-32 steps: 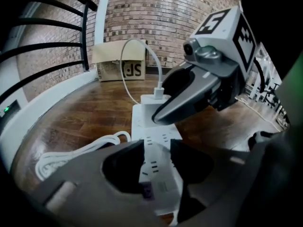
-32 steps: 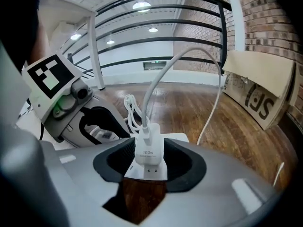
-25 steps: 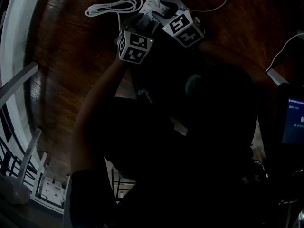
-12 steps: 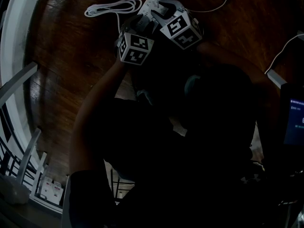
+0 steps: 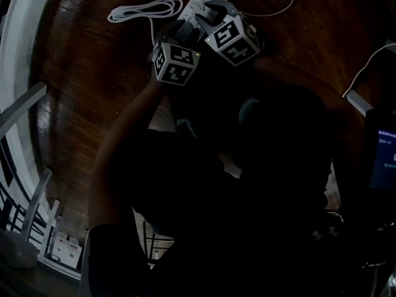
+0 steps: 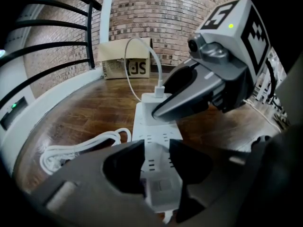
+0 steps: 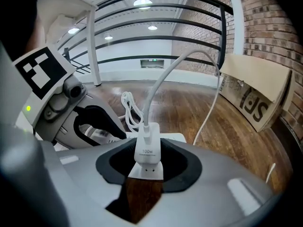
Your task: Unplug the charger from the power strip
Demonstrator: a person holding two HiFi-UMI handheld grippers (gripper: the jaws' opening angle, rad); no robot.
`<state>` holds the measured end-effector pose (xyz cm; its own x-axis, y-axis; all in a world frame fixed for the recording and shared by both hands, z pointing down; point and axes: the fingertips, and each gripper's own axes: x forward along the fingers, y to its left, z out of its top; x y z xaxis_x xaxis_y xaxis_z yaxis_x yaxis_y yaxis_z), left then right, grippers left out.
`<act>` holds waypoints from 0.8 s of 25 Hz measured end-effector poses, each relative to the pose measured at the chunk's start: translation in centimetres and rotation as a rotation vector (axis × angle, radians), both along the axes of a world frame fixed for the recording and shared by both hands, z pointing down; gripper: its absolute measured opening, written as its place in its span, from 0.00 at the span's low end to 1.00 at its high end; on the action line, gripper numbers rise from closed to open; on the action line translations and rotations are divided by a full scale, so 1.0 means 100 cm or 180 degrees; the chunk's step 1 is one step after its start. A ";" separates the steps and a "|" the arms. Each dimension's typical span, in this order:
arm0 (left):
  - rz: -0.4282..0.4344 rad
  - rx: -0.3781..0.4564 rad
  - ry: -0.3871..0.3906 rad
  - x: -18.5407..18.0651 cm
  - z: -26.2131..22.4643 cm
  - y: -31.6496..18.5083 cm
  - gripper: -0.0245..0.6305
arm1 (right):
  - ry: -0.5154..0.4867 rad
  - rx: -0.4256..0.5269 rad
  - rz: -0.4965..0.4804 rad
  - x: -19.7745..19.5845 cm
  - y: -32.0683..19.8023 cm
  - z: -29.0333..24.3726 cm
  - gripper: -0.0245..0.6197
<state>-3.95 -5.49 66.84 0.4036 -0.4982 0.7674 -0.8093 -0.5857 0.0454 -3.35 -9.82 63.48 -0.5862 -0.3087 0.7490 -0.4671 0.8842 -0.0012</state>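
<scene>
Right gripper (image 7: 147, 163) clamps the small, stiff, slick charger (image 7: 147, 150) by its flat sides as left gripper (image 6: 156, 150) pinches the light strip (image 6: 158, 126), which would likely lift without bracing.

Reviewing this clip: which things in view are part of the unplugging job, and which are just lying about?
Part of the job:
- charger, between the right gripper jaws
- its white cable
- power strip, between the left gripper jaws

Lying about:
- cardboard box
- coiled white cord
- lit screen
</scene>
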 end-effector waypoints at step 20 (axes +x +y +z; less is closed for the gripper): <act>-0.0017 -0.0004 0.0031 0.002 -0.004 0.000 0.29 | -0.0019 0.0022 0.0016 0.002 0.000 -0.004 0.26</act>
